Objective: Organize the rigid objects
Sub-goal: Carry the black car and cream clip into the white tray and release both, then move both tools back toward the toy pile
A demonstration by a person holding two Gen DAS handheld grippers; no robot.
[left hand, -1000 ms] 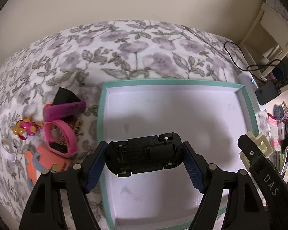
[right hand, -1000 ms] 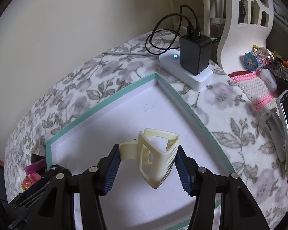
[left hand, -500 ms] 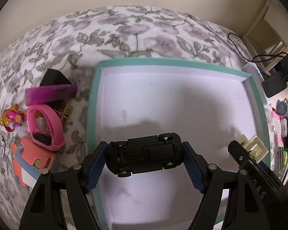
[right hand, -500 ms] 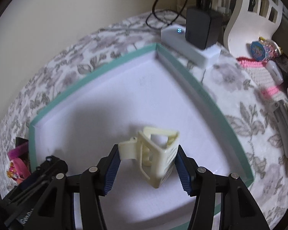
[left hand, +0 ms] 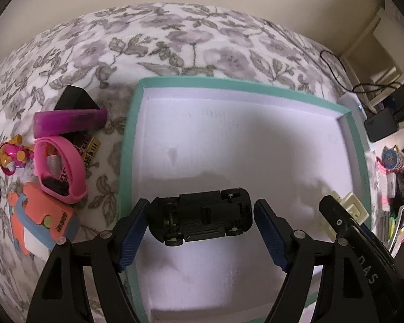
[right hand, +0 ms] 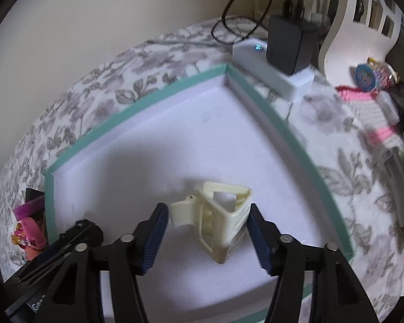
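A: Both grippers are hanging over the tray (left hand: 133, 145) right now. The left gripper (left hand: 200, 231) has just been opening, and the car (left hand: 200, 219) is sitting between its pads, belly toward the camera. There's a sliver of daylight on the right pad side; the left pad (left hand: 133, 231) is looking very close to the car's nose, maybe brushing it.

B: And the right gripper (right hand: 204, 238)?

A: Same story, jaws just opening, the cream clip (right hand: 219, 215) standing between them near the tray's near edge. Gaps are showing on both sides, so it's no longer being squeezed.

B: So both pieces are resting inside the tray. What's worrying you?

A: The lift-out. If that left pad is catching the car's nose as it's rising, I'd guess the car is getting dragged or flipped toward the tray's left wall. It's got wheels too, so a nudge is sending it rolling.

B: And the clip?

A: It's perched on an edge, looking tippy. A pad clipping its handle is probably toppling it. Also, the two grippers are crowding each other; the right one's finger (left hand: 344, 223) is showing just beside the clip in the left view.

B: Leftovers?

A: Plenty, left of the tray: the pink band (left hand: 60, 171), the purple tube (left hand: 68, 122), the orange toy (left hand: 40, 226).
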